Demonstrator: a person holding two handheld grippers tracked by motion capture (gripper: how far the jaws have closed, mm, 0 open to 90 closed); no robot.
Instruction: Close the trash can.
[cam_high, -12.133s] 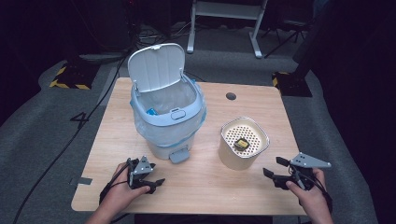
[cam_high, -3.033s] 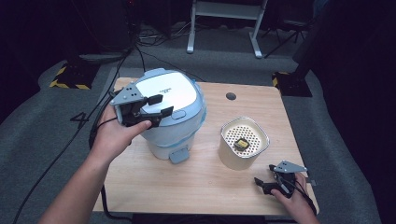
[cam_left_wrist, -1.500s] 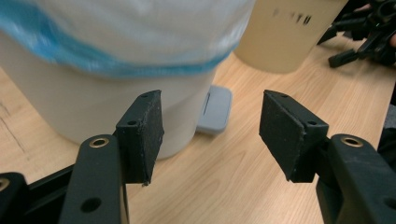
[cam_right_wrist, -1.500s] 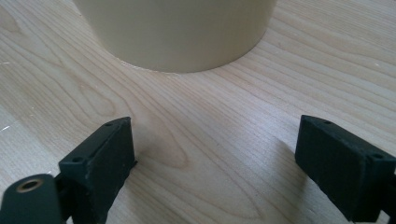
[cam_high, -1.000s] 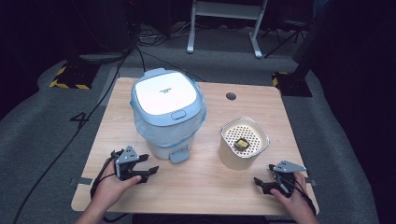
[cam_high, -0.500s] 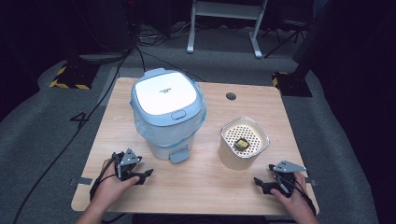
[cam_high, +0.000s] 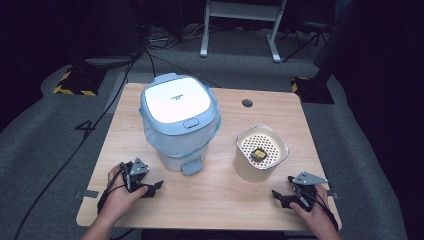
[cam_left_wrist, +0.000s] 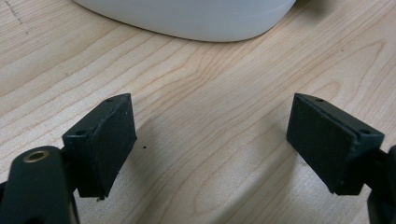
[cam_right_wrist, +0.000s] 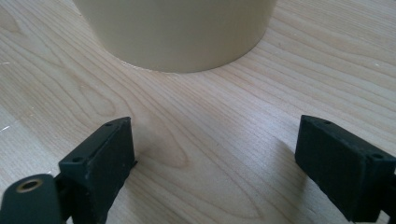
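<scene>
Near the desk's front edge the left gripper (cam_high: 142, 184) has sunk to rest, its fingers (cam_left_wrist: 100, 140) just spread and empty; the right gripper (cam_high: 295, 192) rests released too. Beyond, the pale-blue lidded plastic bin (cam_high: 177, 120) stands closed, probably finished

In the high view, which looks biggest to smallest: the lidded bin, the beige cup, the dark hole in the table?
1. The lidded bin, plainly the largest.
2. The beige cup, roughly half the bin's width.
3. The dark hole, tiny; it lies farther from the camera, yet the gap is too great to change the order.
</scene>
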